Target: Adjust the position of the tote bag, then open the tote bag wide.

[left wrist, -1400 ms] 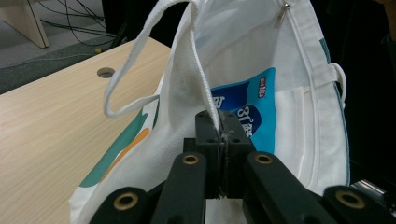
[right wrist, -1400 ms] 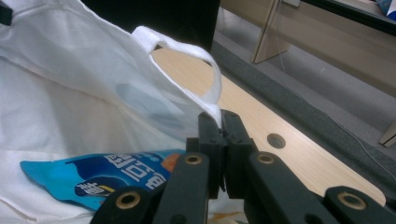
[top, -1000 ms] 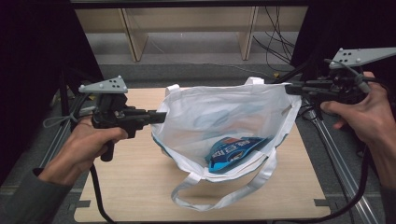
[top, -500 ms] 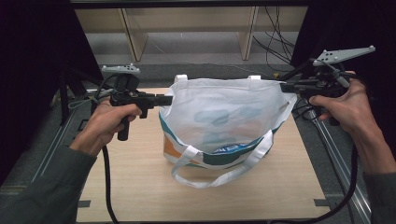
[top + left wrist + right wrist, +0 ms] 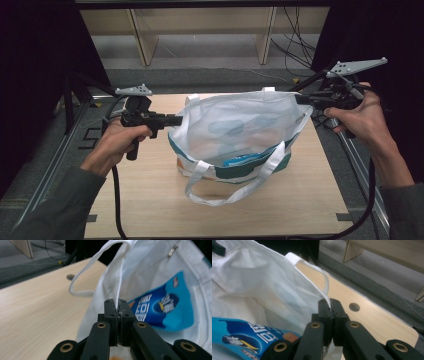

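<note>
Both grippers clamped tight: left gripper pinches the white tote bag at its left rim, right gripper at its right rim, mouth stretched wide mid-table. Inside lies a blue packet; its white lettering is unreadable.

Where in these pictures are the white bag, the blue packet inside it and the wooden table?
bag (image 5: 235, 125), high view, on its inner back wall.
packet (image 5: 162, 307), left gripper view, on its printed front.
table (image 5: 300, 200), high view, on bare wood near the front right.
</note>
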Motion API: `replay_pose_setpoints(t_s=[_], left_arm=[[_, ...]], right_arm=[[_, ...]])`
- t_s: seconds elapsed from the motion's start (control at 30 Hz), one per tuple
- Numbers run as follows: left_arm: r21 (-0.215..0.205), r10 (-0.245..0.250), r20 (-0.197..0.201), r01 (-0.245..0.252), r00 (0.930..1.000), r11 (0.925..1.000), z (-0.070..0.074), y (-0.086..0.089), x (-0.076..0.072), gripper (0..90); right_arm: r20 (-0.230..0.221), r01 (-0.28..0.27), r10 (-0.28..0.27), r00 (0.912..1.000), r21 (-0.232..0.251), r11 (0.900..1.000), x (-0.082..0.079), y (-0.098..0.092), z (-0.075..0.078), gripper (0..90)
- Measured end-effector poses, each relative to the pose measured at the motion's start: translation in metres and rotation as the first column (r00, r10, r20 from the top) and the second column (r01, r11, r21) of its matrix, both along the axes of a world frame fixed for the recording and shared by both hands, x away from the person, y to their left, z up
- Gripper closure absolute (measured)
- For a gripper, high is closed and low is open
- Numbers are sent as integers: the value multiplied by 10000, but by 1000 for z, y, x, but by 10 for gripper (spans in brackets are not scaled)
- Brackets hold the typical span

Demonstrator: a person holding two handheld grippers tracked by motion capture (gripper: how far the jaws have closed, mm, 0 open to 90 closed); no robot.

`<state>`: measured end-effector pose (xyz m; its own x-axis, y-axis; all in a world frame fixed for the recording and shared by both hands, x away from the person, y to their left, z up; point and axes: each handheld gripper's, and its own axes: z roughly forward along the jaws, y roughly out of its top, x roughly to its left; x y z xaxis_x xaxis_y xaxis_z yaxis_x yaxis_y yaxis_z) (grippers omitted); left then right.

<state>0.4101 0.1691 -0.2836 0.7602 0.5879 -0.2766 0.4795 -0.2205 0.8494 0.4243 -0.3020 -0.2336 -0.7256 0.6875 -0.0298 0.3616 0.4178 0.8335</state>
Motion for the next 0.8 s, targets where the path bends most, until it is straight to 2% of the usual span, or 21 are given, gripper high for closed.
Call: replay_pose_setpoints(t_s=[0.03,0.07,0.17,0.23,0.27,0.3,0.33,0.4,0.43,0.47,0.5,0.53,0.57,0.6,0.63,0.67,0.7,0.77,0.8], left_arm=[[175,15,-202,-11,9998,9998,-13,0,0,868],[252,-75,-330,83,9994,9996,-22,0,0,868],[333,-167,-697,191,9974,9993,-39,-2,0,868],[379,-283,-805,315,9963,9988,-48,-3,1,868],[351,-270,-871,301,9958,9989,-51,-4,1,868],[284,-222,-914,249,9956,9993,-53,-5,2,867],[270,-204,-918,229,9956,9994,-54,-5,3,867],[220,-261,-920,282,9954,9994,-57,-5,5,867],[207,-198,-938,219,9954,9995,-59,-7,6,867],[211,-172,-997,194,9949,9996,-61,-7,7,867],[211,-186,-1005,208,9948,9996,-62,-8,8,867],[173,-154,-1020,173,9947,9997,-65,-8,9,867],[190,-141,-1057,162,9943,9997,-66,-8,11,867],[178,-94,-1106,114,9938,9998,-69,-9,13,866],[153,-40,-1098,57,9939,9999,-71,-10,14,866],[153,-6,-1122,24,9937,9999,-72,-10,16,866],[270,3,-1090,27,9940,9996,-74,-12,18,866],[378,89,-1042,-50,9945,9993,-78,-15,21,865],[452,126,-1049,-79,9944,9989,-81,-17,23,865]], right_arm=[[64,25,-25,10000,50,10000,1,1,-4,888],[-101,99,-98,9999,38,9999,0,2,-6,889],[-318,51,-58,9995,-214,9998,2,4,-17,888],[-442,44,-53,9990,-207,9998,3,6,-23,888],[-560,59,-79,9984,-361,9993,3,6,-25,888],[-345,58,-66,9994,-245,9997,5,6,-28,888],[-671,20,-43,9977,-337,9994,5,5,-29,888],[-721,-2,-19,9974,-297,9996,7,4,-31,888],[-574,207,-218,9981,-185,9996,8,6,-35,888],[-857,23,-46,9963,-272,9996,8,4,-35,888],[-887,186,-202,9959,-187,9997,8,5,-38,889],[-889,96,-127,9960,-360,9993,9,4,-39,889],[-1021,170,-190,9946,-206,9996,9,4,-41,888],[-855,206,-216,9961,-133,9997,11,4,-44,888],[-915,350,-359,9952,-113,9993,13,3,-47,888],[-1152,271,-292,9929,-197,9994,15,1,-47,888],[-1259,377,-402,9912,-217,9991,17,1,-50,888],[-1145,517,-538,9920,-216,9984,23,1,-58,888],[-1380,475,-517,9891,-333,9983,24,1,-58,888]])
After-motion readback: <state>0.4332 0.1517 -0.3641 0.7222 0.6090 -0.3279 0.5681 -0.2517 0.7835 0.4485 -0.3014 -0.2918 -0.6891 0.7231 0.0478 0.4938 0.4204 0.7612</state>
